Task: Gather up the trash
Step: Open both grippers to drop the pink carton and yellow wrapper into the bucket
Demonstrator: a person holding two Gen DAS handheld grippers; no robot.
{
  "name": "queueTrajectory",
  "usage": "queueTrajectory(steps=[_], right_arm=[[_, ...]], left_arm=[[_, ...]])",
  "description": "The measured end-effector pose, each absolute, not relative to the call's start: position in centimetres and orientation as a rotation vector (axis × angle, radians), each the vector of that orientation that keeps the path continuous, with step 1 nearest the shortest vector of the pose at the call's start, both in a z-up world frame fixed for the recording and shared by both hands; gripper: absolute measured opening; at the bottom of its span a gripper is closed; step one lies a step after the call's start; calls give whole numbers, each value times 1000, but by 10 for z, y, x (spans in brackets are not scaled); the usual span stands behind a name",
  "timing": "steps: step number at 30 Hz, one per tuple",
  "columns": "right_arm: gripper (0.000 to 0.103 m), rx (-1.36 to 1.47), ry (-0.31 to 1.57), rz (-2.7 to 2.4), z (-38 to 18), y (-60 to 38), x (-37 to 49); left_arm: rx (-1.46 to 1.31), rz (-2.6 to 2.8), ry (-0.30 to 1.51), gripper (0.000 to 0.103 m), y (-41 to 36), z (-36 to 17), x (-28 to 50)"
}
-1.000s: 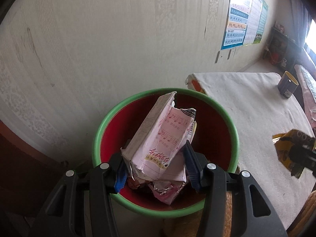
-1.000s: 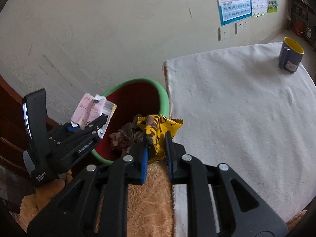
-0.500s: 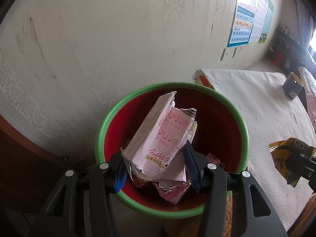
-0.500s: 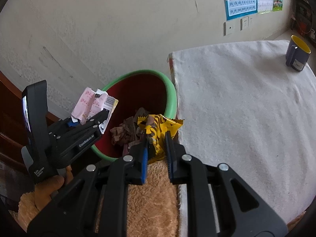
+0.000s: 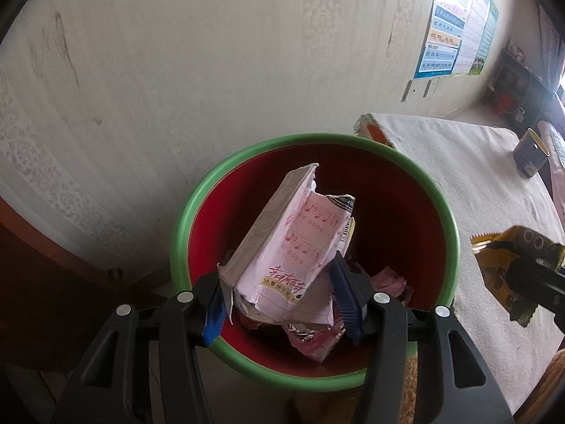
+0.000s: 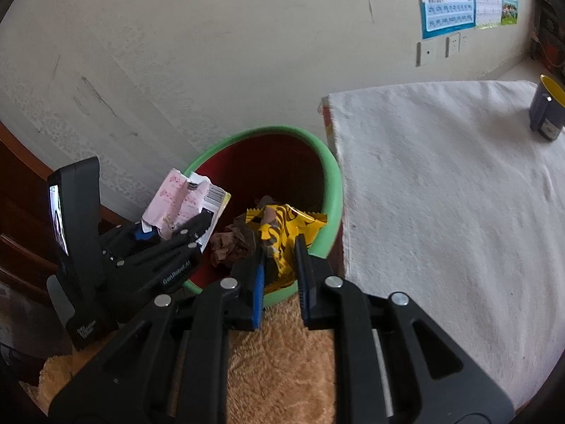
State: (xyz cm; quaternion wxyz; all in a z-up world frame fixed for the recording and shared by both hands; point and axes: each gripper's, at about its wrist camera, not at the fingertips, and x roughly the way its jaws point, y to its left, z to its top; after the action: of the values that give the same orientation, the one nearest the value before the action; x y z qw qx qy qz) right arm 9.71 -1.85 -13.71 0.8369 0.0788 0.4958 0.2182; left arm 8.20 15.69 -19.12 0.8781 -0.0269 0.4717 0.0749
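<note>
Your left gripper (image 5: pixel 282 300) clamped the pink carton (image 5: pixel 286 243) over the green-rimmed bin (image 5: pixel 317 139); your right gripper (image 6: pixel 279 275) pinched the yellow wrapper (image 6: pixel 282 229) at its near rim, so releasing there risked it dropping outside.

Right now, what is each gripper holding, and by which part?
The left gripper pinches a torn pink carton by its lower end; the right gripper pinches a yellow snack wrapper by its bottom edge.
</note>
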Motion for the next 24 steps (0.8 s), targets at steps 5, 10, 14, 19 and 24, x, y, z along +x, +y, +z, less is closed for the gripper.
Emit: queueTrajectory(steps=[5, 10, 14, 19, 24], right_arm=[[17, 158, 1040, 462, -136, -15, 105], [53, 143, 1029, 458, -134, -10, 107], [56, 137, 1019, 456, -132, -9, 107], [64, 160, 1000, 440, -128, -19, 102], [70, 211, 972, 394, -122, -49, 95]], left_arm=[[-62, 166, 989, 52, 163, -193, 82], [-65, 169, 999, 65, 165, -195, 84], [-46, 178, 998, 76, 163, -194, 85], [-27, 177, 998, 79, 159, -191, 85], [-6, 170, 976, 82, 150, -182, 83]])
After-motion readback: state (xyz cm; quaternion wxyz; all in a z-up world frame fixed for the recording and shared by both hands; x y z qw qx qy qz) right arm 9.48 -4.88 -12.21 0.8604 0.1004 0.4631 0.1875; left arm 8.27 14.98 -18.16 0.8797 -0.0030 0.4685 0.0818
